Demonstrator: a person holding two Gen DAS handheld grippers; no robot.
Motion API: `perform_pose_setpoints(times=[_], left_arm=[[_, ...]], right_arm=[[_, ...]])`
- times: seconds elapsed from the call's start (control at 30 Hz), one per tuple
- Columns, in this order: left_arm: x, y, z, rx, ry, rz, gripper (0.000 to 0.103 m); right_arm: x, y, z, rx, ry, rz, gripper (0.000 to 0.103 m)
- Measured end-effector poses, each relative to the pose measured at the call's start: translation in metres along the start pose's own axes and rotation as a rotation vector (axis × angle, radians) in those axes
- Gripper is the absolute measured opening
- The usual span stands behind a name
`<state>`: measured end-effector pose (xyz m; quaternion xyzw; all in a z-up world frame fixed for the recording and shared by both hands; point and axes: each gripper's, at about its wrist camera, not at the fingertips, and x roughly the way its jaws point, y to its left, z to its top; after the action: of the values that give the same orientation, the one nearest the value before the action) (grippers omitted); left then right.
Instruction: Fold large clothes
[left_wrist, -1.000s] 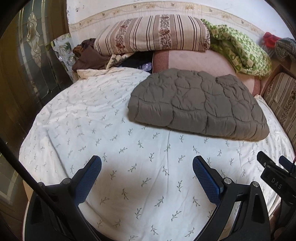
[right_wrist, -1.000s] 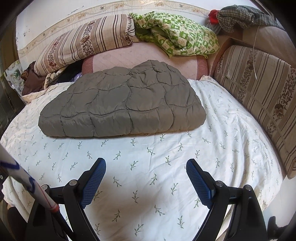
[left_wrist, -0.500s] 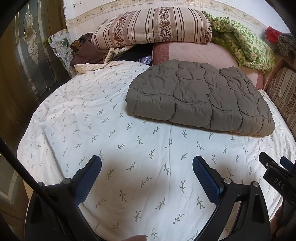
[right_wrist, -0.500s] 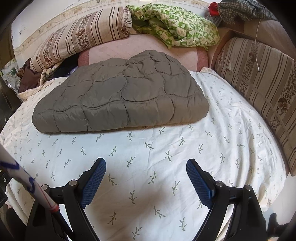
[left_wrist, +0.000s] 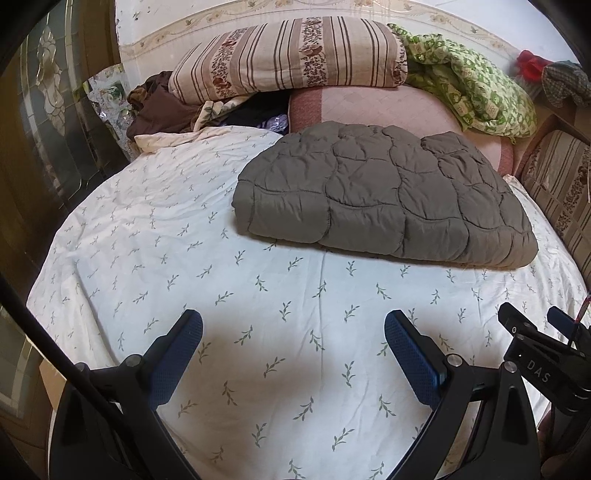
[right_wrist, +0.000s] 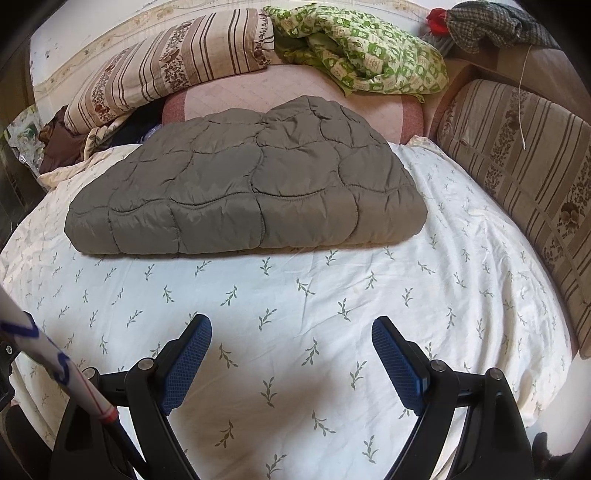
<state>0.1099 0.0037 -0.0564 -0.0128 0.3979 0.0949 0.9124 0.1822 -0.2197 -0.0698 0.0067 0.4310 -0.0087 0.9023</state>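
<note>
Puffy grey quilted jacket (left_wrist: 384, 195), folded into a slab on leaf-print sheet (left_wrist: 258, 332); both grippers' jaws wide, empty.

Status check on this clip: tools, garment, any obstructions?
Left tool open, empty. Right tool open, empty, both over the sheet. Grey quilted garment lies folded, untouched. Nothing between tools and garment.

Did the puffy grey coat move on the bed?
No. The grey quilted coat keeps its far edge against the pink bolster; only the cameras shifted.
</note>
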Motion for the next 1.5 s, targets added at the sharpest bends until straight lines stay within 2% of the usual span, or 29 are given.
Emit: perform_pose_setpoints(times=[1.5], left_arm=[[-0.013, -0.008, -0.009, 0.013, -0.007, -0.017, 0.099]], right_arm=[[-0.028, 0.013, -0.007, -0.053, -0.081, -0.025, 0.093]])
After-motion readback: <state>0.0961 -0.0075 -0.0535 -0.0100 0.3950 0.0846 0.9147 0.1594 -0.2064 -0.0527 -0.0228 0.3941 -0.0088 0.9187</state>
